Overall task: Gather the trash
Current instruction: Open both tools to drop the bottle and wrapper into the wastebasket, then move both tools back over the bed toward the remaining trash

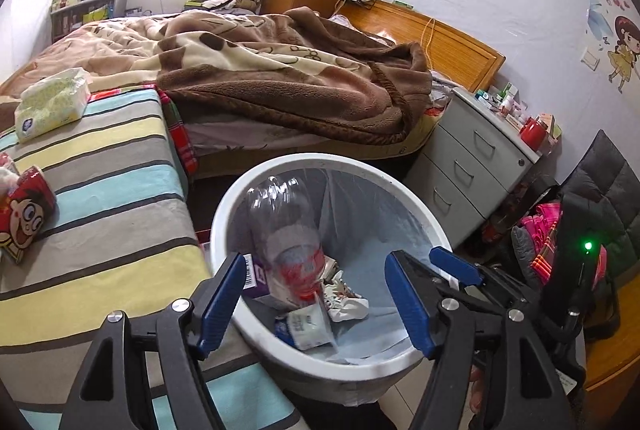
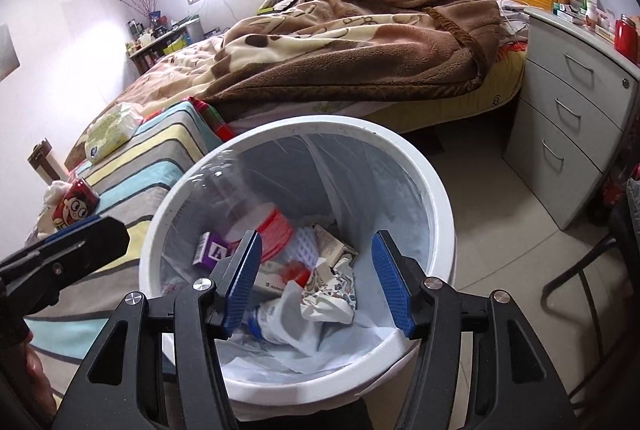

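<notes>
While poised over the bin (image 2: 436, 198), both left gripper (image 1: 316, 302) and right gripper (image 2: 316, 282) parted about halfway, gripping nothing, bottle (image 1: 288, 230) inside the bin.

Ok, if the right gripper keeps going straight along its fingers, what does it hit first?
Probably the trash in the white bin: the open right gripper aims into its mouth, at the crumpled paper beside the red bottle cap. Depth is unclear.

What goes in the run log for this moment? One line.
left gripper: open, empty | right gripper: open, empty | both over white round bin | clear plastic bottle inside
</notes>
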Motion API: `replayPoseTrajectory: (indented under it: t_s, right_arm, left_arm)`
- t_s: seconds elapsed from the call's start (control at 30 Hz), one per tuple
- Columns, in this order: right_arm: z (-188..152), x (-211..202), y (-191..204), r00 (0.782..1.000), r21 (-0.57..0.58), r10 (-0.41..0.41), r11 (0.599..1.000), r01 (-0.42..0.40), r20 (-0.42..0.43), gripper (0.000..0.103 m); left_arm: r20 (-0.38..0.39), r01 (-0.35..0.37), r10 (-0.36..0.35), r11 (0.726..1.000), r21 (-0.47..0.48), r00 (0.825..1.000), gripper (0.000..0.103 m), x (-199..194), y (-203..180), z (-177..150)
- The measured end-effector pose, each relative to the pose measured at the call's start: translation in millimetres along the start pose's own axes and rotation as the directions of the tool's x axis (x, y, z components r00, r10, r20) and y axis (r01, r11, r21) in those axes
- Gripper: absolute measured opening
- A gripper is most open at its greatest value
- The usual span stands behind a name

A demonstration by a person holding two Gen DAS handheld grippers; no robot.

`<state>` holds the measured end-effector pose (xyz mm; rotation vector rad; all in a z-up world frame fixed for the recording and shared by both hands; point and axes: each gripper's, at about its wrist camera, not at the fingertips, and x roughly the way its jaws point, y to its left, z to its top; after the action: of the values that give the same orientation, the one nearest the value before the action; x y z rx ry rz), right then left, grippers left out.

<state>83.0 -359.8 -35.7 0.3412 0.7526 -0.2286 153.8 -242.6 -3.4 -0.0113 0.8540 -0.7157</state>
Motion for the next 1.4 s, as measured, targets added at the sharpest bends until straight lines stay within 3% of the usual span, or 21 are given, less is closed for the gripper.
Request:
replayPoseTrajectory:
  t_s: [0.8, 1.17, 1.4]
  right_arm:
    - [-1.3, -2.7, 62.5, 0.990, -0.056, 0.135, 0.989, -0.133, 0.031, 0.065]
    - [-1.4, 12.2, 114.9, 0.975, -0.112, 0.222, 0.969, -0.221, -0.007, 0.066]
    - [-1.8, 20.3, 148.1, 0.966, -0.153, 0.257, 0.953, -0.260, -0.043, 0.066]
  left_arm:
    - [0.091, -0.111, 0.121, 0.988, -0.109, 0.989, 0.072, -68.9, 73.7, -15.7]
    - [0.116, -0.240, 0.266, 0.950, -0.202, 0.957, 0.072, -106.0, 139.6, -31.1]
    - [0.124, -0.282, 0.323, 0.922, -0.265, 0.938, 0.072, -129.2, 179.5, -41.1]
